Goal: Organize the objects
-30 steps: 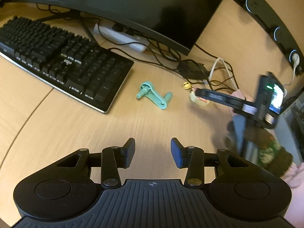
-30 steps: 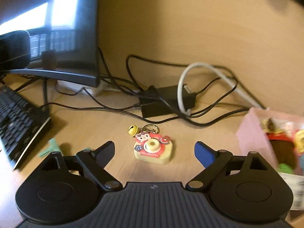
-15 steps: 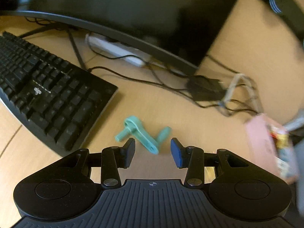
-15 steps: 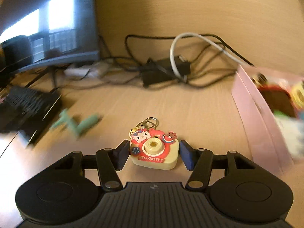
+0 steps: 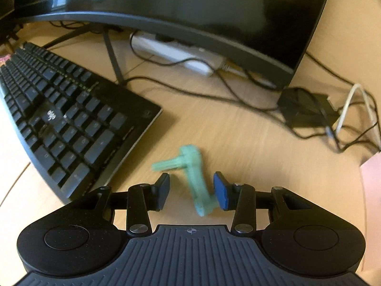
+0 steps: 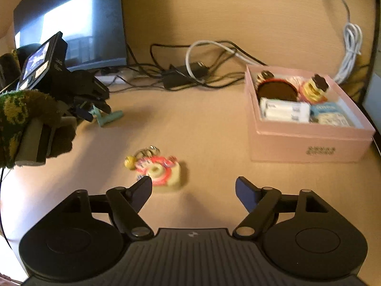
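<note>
A mint-green plastic crank [image 5: 190, 159] lies on the wooden desk between the jaws of my left gripper [image 5: 191, 186]. Its lower end sits close against the right pad [image 5: 220, 193], and a gap remains at the left pad, so the gripper is open. The right wrist view shows the same crank [image 6: 109, 116] under the left gripper [image 6: 91, 106]. A camera-shaped keychain [image 6: 159, 169] with a yellow bell lies flat just beyond my right gripper's left fingertip. My right gripper [image 6: 193, 183] is opening, with nothing between its fingers. A pink box [image 6: 309, 140] of small items stands to the right.
A black keyboard [image 5: 62, 119] lies to the left and a curved monitor [image 5: 190, 12] stands behind. A white power strip [image 5: 176, 54], a black adapter [image 5: 307, 112] and tangled cables run along the back. A hand in a green patterned glove [image 6: 23, 119] holds the left gripper.
My left gripper advanced until the green crank came between its jaws. My right gripper closed around the camera keychain, then opened and drew back, leaving the keychain on the desk nearer the pink box.
</note>
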